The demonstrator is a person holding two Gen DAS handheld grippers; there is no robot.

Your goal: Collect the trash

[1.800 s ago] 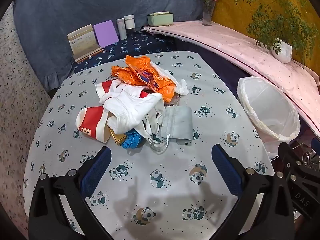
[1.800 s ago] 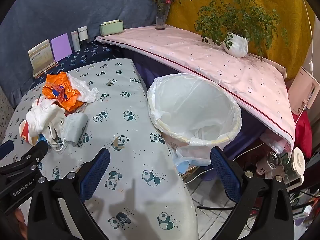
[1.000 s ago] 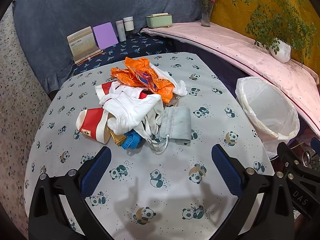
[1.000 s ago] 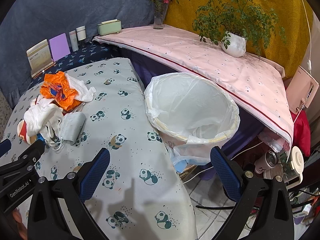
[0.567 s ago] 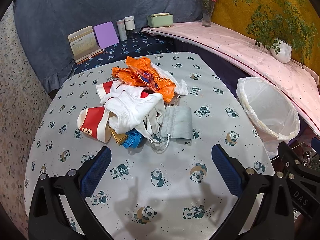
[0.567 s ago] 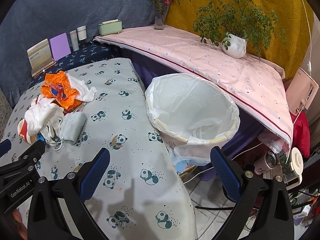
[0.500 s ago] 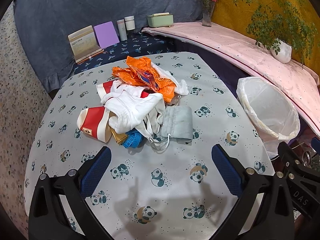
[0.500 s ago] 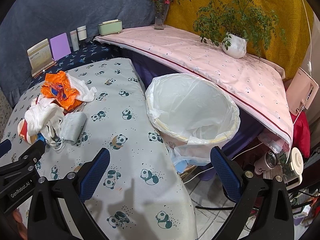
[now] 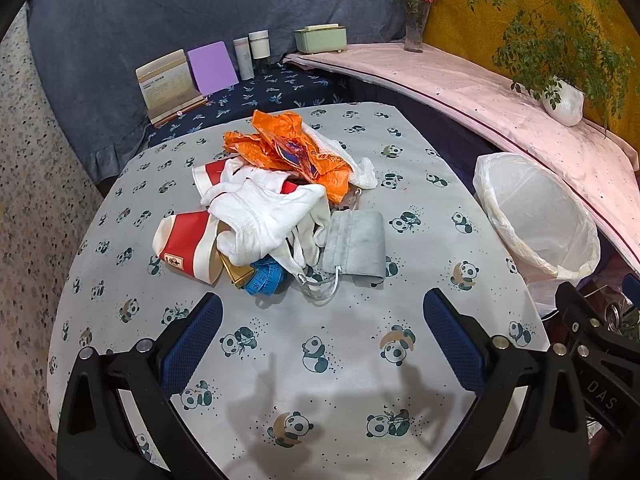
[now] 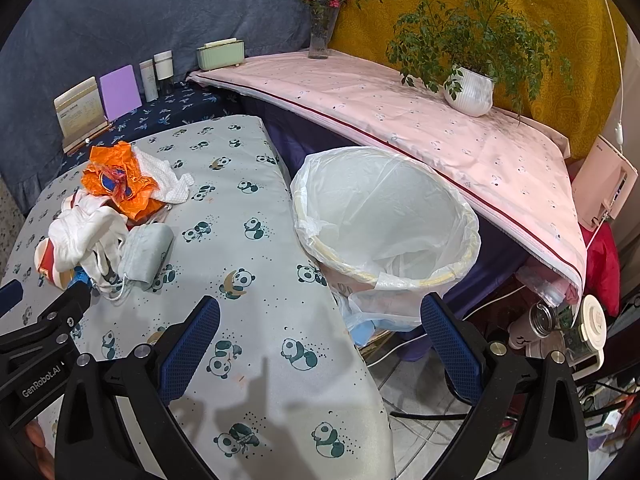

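Both my left gripper point(image 9: 320, 320) and right gripper point(image 10: 320, 322) hung wide open, empty. Trash pile point(image 9: 276, 208) lay mid-worktop point(image 9: 340, 360), lined bin point(image 10: 384, 216) just beside its edge. Grey mask point(image 9: 356, 244) looked light, limp; I'd pinch its near fold.

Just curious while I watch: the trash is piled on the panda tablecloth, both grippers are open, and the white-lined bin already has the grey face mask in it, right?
Not quite. The grey face mask lies on the panda tablecloth at the pile's edge; the right wrist view shows only the liner inside the bin. Left gripper and right gripper are open.
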